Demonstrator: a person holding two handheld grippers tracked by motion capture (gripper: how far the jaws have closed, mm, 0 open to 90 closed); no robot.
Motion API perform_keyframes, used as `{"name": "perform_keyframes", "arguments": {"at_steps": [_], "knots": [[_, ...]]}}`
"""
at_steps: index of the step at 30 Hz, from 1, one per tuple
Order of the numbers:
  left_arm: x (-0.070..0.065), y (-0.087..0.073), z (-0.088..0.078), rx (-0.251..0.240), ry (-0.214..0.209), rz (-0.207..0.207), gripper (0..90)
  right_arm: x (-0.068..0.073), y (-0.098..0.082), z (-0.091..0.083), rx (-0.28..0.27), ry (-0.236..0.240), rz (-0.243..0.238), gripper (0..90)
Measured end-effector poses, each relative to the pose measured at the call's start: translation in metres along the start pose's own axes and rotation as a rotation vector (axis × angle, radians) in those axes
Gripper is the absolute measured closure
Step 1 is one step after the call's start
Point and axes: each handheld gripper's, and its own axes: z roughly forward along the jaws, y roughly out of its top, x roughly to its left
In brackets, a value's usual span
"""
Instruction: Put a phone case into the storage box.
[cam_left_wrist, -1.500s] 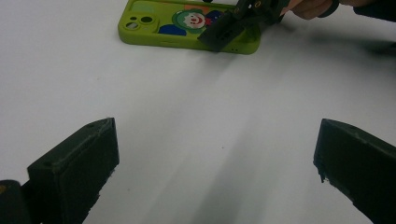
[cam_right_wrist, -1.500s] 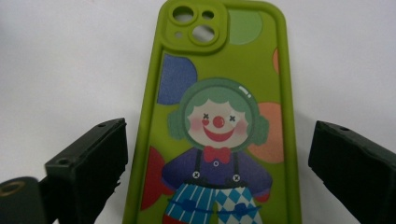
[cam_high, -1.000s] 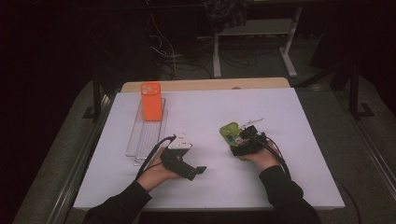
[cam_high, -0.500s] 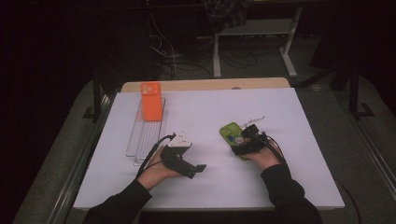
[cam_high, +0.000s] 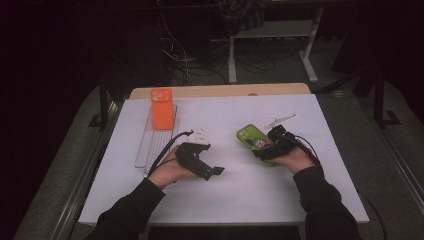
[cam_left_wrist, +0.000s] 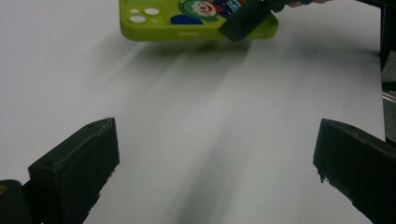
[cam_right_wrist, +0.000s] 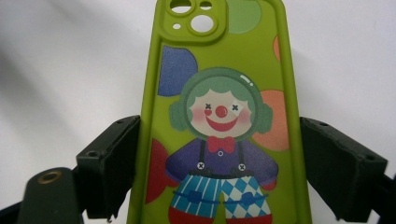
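A lime-green phone case (cam_right_wrist: 243, 56) with a clown picture lies camera holes away from me between the jaws of my right gripper (cam_right_wrist: 219, 123), which press on both its long edges. In the high view this green case (cam_high: 248, 136) is at the table's right middle, with the right gripper (cam_high: 262, 150) on its near end. My left gripper (cam_high: 216, 171) stands open over bare white table, pointing right toward the green case (cam_left_wrist: 187, 25). Its jaws are wide apart, and nothing lies between them in the left gripper (cam_left_wrist: 217, 126) view. An orange phone case (cam_high: 161, 109) stands upright at the back left.
The orange case stands on the far end of a long clear ribbed tray (cam_high: 152, 145) left of my left hand. A small white thing (cam_high: 281, 120) lies just beyond the right gripper. The white table (cam_high: 225, 205) ends in dark floor, cables and desk legs.
The left gripper has drifted slightly away from the person. The right gripper and the green case stay almost where they were.
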Motion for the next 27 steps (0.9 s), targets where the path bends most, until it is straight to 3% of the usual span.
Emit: {"name": "perform_keyframes", "arguments": {"at_steps": [5, 9, 10, 12, 19, 24, 27], "knots": [[0.006, 0.016, 0.002, 0.006, -0.009, 0.021, 0.0, -0.004, 0.005, -0.002, -0.01, 0.035, -0.021, 14.8], [0.008, 0.019, 0.001, -0.009, -0.018, 0.045, 0.0, -0.004, 0.005, -0.003, -0.016, 0.054, -0.051, 14.8], [0.008, 0.018, 0.001, -0.015, -0.016, 0.056, 0.0, -0.004, 0.006, -0.005, -0.014, 0.063, -0.066, 14.8], [0.011, 0.016, 0.001, 0.023, -0.01, 0.082, 0.0, -0.002, 0.005, -0.007, -0.023, 0.08, -0.094, 14.8], [0.013, 0.015, -0.007, 0.02, -0.049, 0.12, 0.0, 0.012, 0.007, -0.012, -0.041, 0.145, -0.215, 14.8], [0.014, 0.013, -0.011, 0.033, -0.072, 0.148, 0.0, 0.028, 0.008, -0.01, -0.016, 0.207, -0.279, 14.8], [0.013, 0.013, -0.012, 0.032, -0.079, 0.169, 0.0, 0.035, 0.008, -0.007, 0.006, 0.224, -0.351, 14.8]]}}
